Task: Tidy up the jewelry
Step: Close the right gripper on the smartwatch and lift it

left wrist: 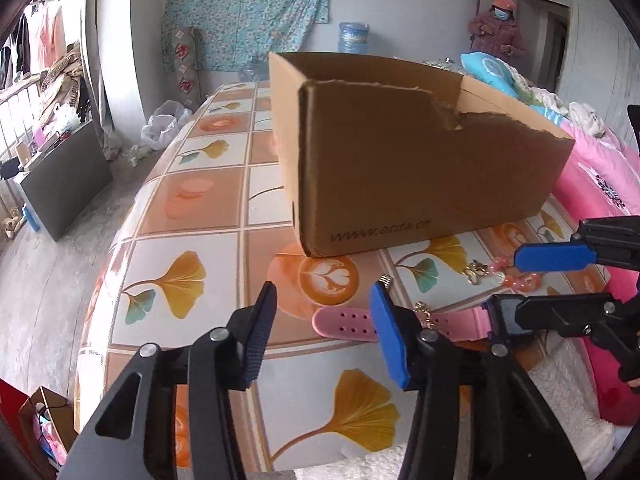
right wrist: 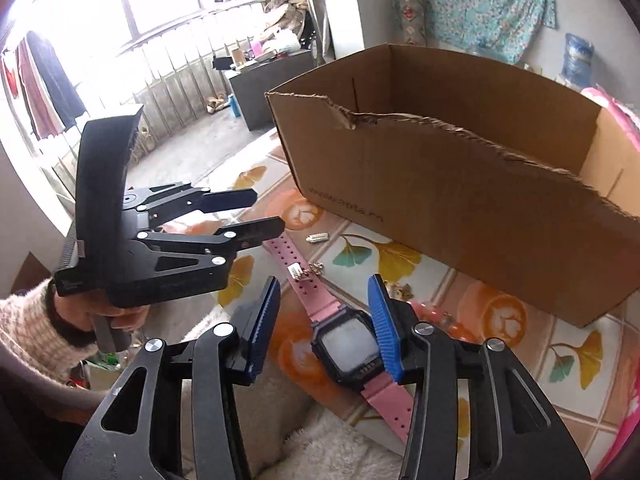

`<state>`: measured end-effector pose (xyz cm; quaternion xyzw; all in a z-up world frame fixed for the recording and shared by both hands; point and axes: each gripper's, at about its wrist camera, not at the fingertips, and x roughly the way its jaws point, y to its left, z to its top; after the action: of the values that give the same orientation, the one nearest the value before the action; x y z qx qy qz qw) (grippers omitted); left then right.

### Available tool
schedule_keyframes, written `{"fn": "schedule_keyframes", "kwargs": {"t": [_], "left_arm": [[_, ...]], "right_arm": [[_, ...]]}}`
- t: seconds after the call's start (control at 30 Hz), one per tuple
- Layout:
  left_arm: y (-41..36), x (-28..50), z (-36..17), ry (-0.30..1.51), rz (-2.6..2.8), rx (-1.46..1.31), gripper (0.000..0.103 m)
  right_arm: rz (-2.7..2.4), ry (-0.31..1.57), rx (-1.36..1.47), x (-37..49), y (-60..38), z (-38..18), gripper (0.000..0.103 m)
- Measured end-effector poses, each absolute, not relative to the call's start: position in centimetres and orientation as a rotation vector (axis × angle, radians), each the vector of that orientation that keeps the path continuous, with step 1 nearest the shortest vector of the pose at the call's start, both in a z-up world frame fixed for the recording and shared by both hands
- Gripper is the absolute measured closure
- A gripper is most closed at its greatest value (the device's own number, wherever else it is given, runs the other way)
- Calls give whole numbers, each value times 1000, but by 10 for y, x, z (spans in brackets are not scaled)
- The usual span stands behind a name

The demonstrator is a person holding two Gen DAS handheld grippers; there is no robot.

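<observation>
A pink-strapped watch [right wrist: 348, 348] with a black square face lies on the patterned tablecloth [left wrist: 180, 208] in front of a cardboard box [left wrist: 420, 168]. My right gripper [right wrist: 322, 320] is open over the watch face, which sits close to its blue right finger [right wrist: 384, 328] without being pinched. My left gripper [left wrist: 324, 320] is open above the strap's free end [left wrist: 344, 322]. In the right wrist view the left gripper [right wrist: 268, 210] hovers just above that strap tip. A pink and orange bead bracelet [left wrist: 516, 276] with a gold charm [left wrist: 476, 272] lies near the box.
A small silver clasp [right wrist: 317, 237] lies by the box's near wall [right wrist: 460, 200], which has a torn top edge. White fluffy fabric [right wrist: 340, 440] covers the near table edge, and pink bedding [left wrist: 600, 184] lies to the right. A person [left wrist: 498, 28] stands in the far doorway.
</observation>
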<state>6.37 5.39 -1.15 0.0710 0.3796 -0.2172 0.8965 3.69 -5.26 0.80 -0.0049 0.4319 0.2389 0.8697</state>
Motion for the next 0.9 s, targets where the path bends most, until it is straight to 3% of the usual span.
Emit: {"fn": "schedule_keyframes", "kwargs": {"t": [0.2, 0.5, 0.83, 0.9], "left_arm": [[52, 66, -22, 801, -437, 183, 69], [51, 60, -26, 767, -459, 201, 77], [53, 60, -25, 763, -477, 202, 77], [53, 60, -25, 763, -478, 203, 77]], "right_arm": [[539, 976, -38, 62, -28, -17, 74], [508, 1031, -20, 78, -30, -27, 103], [339, 977, -3, 88, -45, -20, 103], [310, 968, -11, 87, -48, -19, 98]]}}
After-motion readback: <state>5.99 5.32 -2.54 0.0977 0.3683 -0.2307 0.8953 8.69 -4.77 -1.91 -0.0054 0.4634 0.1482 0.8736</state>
